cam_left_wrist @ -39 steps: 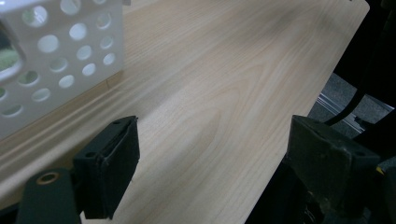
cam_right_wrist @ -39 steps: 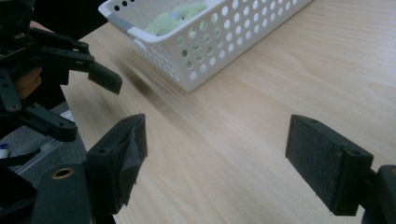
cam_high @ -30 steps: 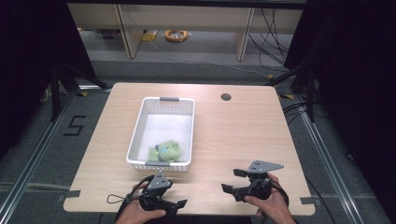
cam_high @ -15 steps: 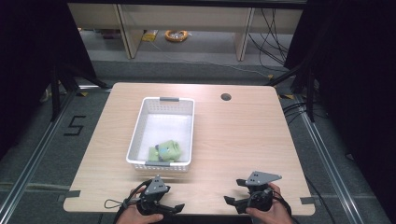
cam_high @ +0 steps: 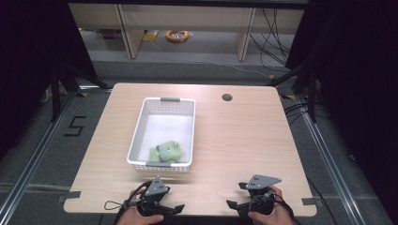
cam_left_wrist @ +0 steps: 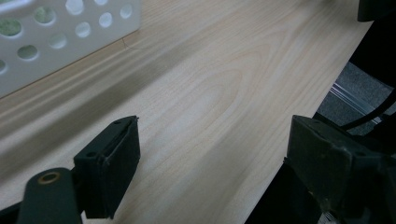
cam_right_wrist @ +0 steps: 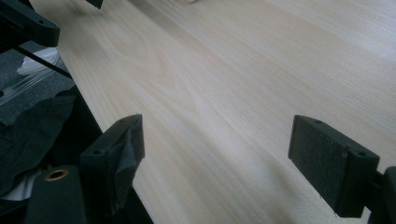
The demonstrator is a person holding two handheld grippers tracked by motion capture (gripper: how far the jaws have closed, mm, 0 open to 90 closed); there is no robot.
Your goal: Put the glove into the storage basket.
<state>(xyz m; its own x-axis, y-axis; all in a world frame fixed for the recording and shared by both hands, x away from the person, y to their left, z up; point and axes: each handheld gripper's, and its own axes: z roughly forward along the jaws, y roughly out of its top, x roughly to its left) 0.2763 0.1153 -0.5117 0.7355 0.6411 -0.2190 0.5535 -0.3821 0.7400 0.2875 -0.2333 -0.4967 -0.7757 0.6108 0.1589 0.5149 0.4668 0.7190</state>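
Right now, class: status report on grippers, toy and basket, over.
Left gripper and right gripper open, empty, at near table edge. Green toy lies in white basket. Nothing between them.

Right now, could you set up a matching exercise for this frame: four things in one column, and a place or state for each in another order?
1. green toy
2. white basket
3. round hole
4. left gripper

a. open, at the table's near edge
b. left of middle on the table
c. near the table's far edge
d. in the basket's near end

Pairs: 1-d, 2-b, 3-c, 4-a
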